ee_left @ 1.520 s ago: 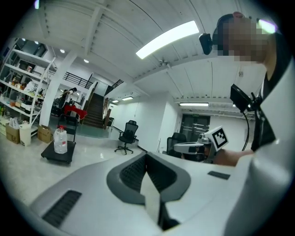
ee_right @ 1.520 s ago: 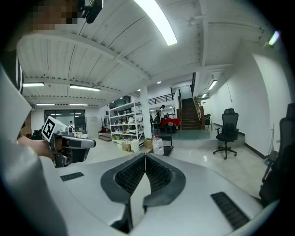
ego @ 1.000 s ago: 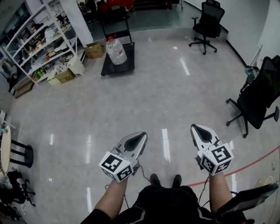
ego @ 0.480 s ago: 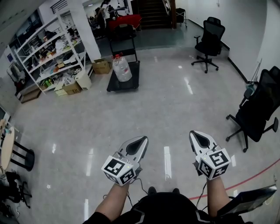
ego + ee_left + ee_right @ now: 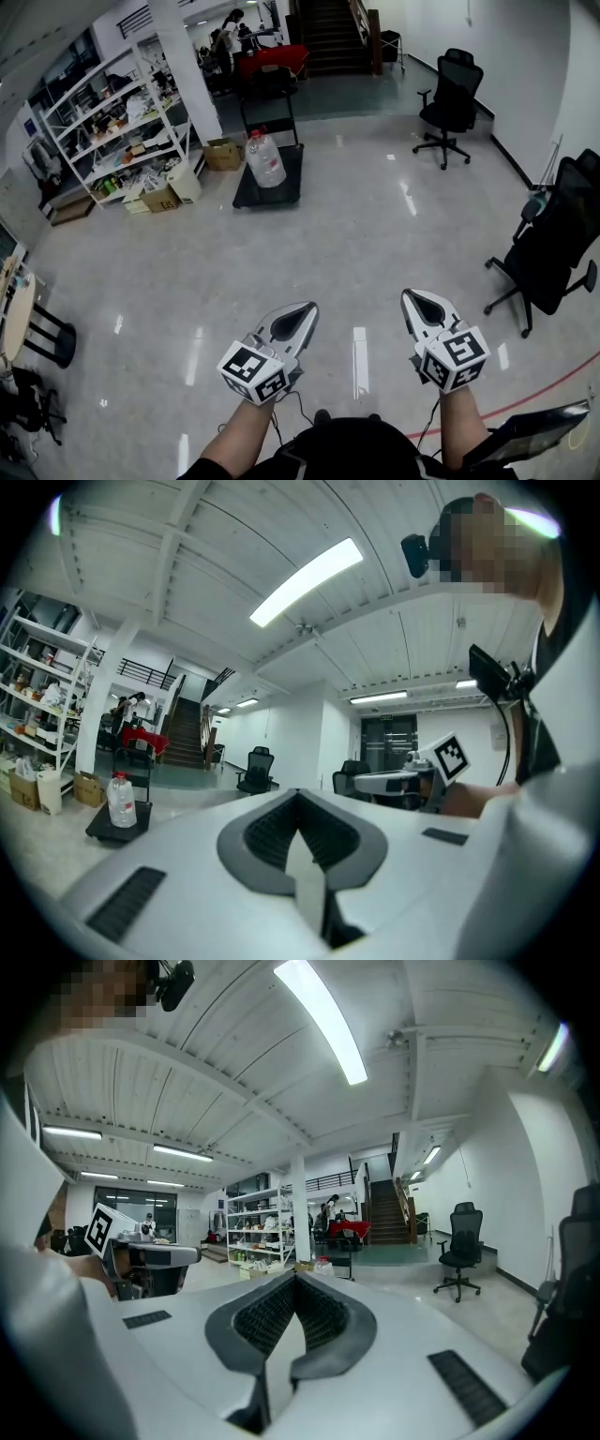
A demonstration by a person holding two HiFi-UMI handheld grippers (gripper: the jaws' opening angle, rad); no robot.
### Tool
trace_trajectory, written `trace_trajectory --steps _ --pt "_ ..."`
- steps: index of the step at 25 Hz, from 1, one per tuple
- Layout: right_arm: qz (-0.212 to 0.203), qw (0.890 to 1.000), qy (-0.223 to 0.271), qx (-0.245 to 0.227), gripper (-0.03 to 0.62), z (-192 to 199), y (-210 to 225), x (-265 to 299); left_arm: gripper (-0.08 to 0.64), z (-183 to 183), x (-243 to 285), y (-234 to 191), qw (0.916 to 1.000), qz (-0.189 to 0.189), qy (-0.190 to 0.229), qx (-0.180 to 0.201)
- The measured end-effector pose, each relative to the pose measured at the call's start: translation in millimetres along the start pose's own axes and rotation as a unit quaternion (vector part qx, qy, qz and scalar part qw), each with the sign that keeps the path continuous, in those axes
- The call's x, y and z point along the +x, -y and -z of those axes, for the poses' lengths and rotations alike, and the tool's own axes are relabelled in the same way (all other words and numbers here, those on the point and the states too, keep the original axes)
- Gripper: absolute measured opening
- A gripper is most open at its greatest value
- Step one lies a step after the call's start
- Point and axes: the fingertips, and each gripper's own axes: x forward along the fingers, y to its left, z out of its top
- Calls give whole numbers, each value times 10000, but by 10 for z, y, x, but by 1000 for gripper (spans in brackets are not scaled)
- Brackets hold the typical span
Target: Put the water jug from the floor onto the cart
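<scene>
A clear water jug with a red cap stands upright on a black flat cart far across the floor, by the cart's handle. In the left gripper view the jug shows small at the left, on the cart. My left gripper and right gripper are held side by side near my body, far from the jug, both pointing toward it. The left gripper is shut with nothing in it. The right gripper is shut and empty too.
White shelves full of goods line the back left, with cardboard boxes at their foot. Office chairs stand at the back right and the right. A stool is at the left. A red line crosses the floor.
Both grippers have risen a little and stay shut. The head view has lifted, so the jug and cart sit lower in the picture and more of the back room shows.
</scene>
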Motion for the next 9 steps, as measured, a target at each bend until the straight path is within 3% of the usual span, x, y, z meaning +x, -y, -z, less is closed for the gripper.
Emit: trace_trajectory --steps 9 --pt "-91 9999 68 17 2 -43 34 -128 2 -5 23 120 10000 -40 -62 -6"
